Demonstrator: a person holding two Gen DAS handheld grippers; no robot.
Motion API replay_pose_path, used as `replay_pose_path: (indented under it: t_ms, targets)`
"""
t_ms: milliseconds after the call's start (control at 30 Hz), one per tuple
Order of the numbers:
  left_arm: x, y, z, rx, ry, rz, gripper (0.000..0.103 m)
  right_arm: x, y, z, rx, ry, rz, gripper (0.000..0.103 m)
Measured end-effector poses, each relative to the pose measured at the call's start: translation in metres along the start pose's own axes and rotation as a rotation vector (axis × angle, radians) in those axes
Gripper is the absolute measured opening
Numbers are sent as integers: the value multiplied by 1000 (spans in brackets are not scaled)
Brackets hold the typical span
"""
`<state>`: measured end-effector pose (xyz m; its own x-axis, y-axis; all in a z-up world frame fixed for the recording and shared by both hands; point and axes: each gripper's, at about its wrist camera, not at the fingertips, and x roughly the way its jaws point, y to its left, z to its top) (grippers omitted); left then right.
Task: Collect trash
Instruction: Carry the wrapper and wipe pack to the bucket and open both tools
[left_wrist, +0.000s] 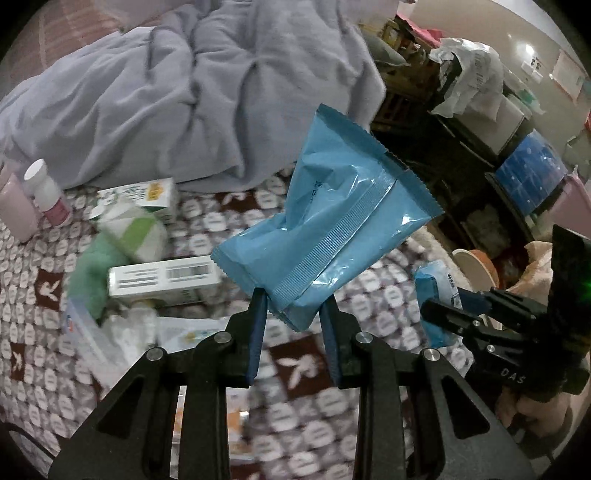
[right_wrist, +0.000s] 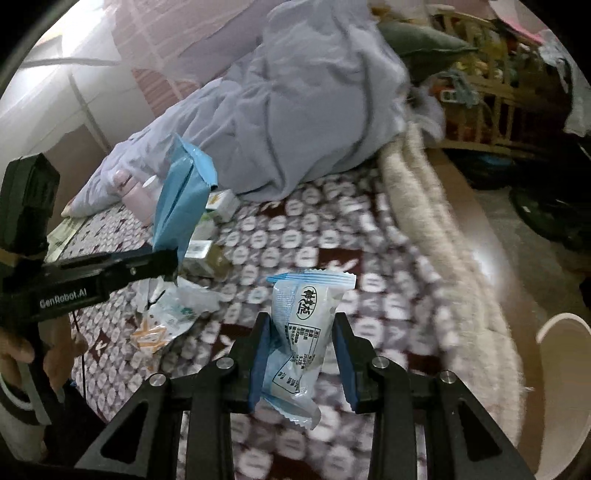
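Both pieces of trash are being held clear of the patterned bedspread (left_wrist: 44, 258), one per hand. The left gripper (left_wrist: 293, 314) is being kept narrowly parted, its blue pads pinching the lower corner of a blue wrapper (left_wrist: 325, 221); the wrapper's long axis is being carried up and to the right from the jaws, most of its body hanging unsupported beyond the tips. The right gripper (right_wrist: 301, 354) is likewise being held nearly closed on a white snack packet (right_wrist: 303, 325), which is standing roughly upright between the pads, sealed top edge above the fingertips, crimped tail drooping below them. A pale bin rim (right_wrist: 565, 332) is being seen at the lower right of the right wrist view, off the bed edge; the right hand is judged nearer to it, so the packet is likely to be dropped first. More litter is being left on the bedspread: a torn clear wrapper (right_wrist: 170, 310) and small boxes (left_wrist: 162, 280) beside the grey duvet (left_wrist: 184, 92). Whether the corner pinch is firm cannot be told.
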<state>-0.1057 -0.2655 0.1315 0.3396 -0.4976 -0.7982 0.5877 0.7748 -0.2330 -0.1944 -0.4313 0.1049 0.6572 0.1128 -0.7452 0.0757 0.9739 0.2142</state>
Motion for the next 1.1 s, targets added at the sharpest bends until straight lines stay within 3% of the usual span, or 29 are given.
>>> replay_pose_path:
  t_ms: [533,867,1100]
  targets:
    - [37,-132,7,142,31,-79,26,-75,-109,-25,159,-84,-180,33]
    - [78,-226,3,264,116,-163,26,-106,-190,-60,289,-71,-305,33]
    - [109,-272,1,308,187,-192,26,-113,-232,-80,369,-56,-344,33]
